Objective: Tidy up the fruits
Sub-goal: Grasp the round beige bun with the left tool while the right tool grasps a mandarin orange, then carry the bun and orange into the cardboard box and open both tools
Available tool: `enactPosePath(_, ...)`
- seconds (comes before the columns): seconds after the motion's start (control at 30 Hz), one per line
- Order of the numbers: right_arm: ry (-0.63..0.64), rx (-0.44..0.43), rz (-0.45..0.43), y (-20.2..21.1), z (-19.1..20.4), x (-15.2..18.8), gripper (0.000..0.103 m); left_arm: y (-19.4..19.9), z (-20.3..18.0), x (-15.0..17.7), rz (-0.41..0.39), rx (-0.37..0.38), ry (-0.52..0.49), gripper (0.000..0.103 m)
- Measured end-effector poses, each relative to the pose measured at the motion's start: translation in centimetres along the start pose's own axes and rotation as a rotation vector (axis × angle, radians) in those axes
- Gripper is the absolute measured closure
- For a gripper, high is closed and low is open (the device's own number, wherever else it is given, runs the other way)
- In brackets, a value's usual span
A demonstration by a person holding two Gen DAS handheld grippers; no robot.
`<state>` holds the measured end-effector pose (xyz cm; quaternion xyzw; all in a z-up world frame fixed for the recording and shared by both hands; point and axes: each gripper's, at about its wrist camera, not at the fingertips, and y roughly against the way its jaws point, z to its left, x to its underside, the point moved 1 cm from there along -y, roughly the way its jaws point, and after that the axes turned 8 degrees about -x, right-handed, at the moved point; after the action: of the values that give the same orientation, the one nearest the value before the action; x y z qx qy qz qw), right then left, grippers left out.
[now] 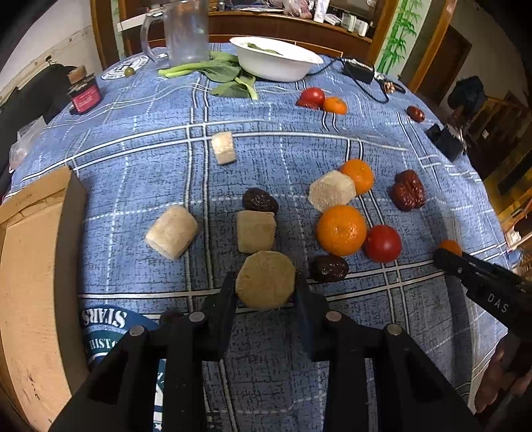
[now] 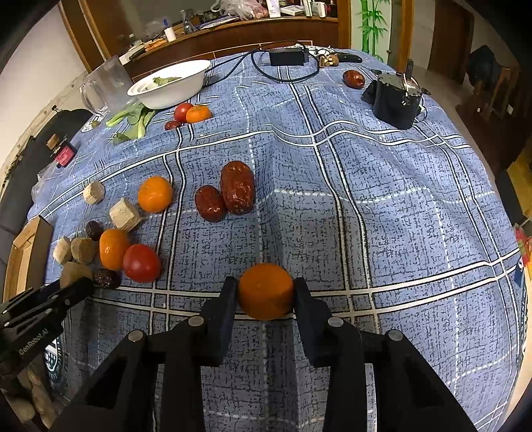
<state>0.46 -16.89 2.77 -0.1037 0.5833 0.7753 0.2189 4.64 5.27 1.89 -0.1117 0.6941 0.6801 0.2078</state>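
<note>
In the left wrist view my left gripper (image 1: 265, 286) is shut on a round beige chunk (image 1: 265, 280), low over the blue checked cloth (image 1: 133, 139). More beige chunks (image 1: 172, 231), oranges (image 1: 341, 230), a tomato (image 1: 383, 243) and dark red dates (image 1: 408, 190) lie scattered ahead of it. In the right wrist view my right gripper (image 2: 266, 292) is shut on an orange (image 2: 266, 291). Two dates (image 2: 238, 187) lie further back. The left gripper (image 2: 71, 287) shows at that view's left edge with its chunk.
A wooden box (image 1: 36, 252) sits at the left table edge. At the back stand a white bowl (image 1: 274, 61) with greens, a clear jug (image 1: 186, 31), a small red jar (image 1: 84, 94), leafy greens (image 1: 219, 74), a black adapter with cable (image 2: 287, 56) and a black device (image 2: 395, 98).
</note>
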Motion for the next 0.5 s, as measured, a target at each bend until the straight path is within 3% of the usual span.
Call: enactPosePath(0.5,0.011,-0.034,-0.031,2.6,2.3,1.1,0.068,5.0,2.5,1.9,-0.06,0.005,0.08,0.072)
